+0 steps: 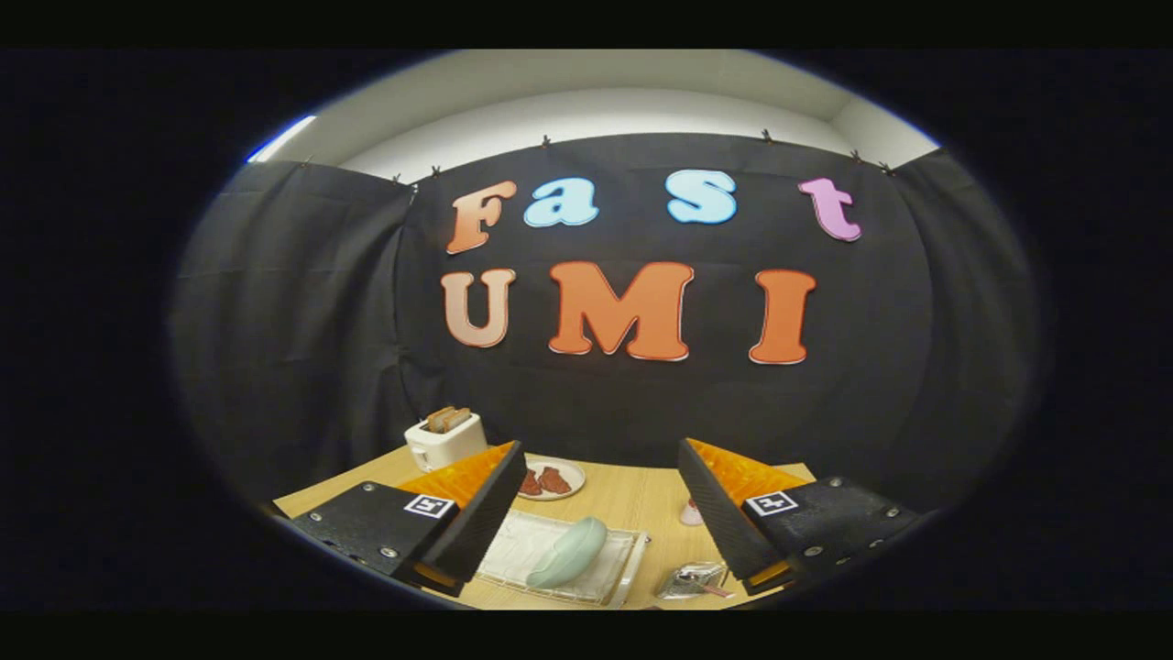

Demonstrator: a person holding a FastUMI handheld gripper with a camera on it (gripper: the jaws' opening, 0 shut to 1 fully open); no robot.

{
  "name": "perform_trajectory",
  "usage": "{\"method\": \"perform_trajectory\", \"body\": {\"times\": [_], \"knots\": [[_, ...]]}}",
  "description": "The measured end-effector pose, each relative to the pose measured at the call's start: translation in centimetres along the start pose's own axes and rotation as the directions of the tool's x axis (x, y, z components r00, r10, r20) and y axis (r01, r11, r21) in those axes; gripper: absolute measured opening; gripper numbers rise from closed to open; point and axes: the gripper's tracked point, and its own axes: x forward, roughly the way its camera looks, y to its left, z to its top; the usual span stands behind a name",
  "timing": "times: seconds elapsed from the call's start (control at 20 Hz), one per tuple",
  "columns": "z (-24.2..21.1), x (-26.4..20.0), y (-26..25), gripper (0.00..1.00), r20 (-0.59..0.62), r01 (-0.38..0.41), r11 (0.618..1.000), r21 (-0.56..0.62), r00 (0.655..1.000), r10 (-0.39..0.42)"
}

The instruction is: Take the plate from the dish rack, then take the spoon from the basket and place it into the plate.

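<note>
pale green plate [568, 552] on edge in clear dish rack [612, 579], wire basket [694, 580] just beside rack, contents unclear

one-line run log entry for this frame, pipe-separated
claw: open, holding nothing | plate: on edge in dish rack, between fingers | basket: near right finger | step: plate not taken yet

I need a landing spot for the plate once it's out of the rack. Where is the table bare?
Gripper is open, holding nothing. Bare wood table lies between the fingers: beyond the dish rack with the pale green plate, right of the small food plate. Crowded near the basket and the toaster.
</note>
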Motion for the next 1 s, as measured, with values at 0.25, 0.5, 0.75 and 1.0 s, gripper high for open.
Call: {"method": "perform_trajectory", "body": {"times": [0.25, 0.5, 0.75, 1.0], "knots": [[-5.6, 1.9, -0.3, 0.99, -0.207, -0.013, 0.999, 0.047, 0.978, 0.023], [-13.0, 3.1, -0.1, 0.92, -0.474, 0.026, 0.984, 0.174, 0.878, 0.061], [-17.2, 4.5, 0.5, 0.84, -0.620, 0.023, 0.990, 0.142, 0.781, 0.071], [-21.2, 5.5, 2.0, 0.78, -0.735, 0.013, 0.990, 0.138, 0.672, 0.094]]}}
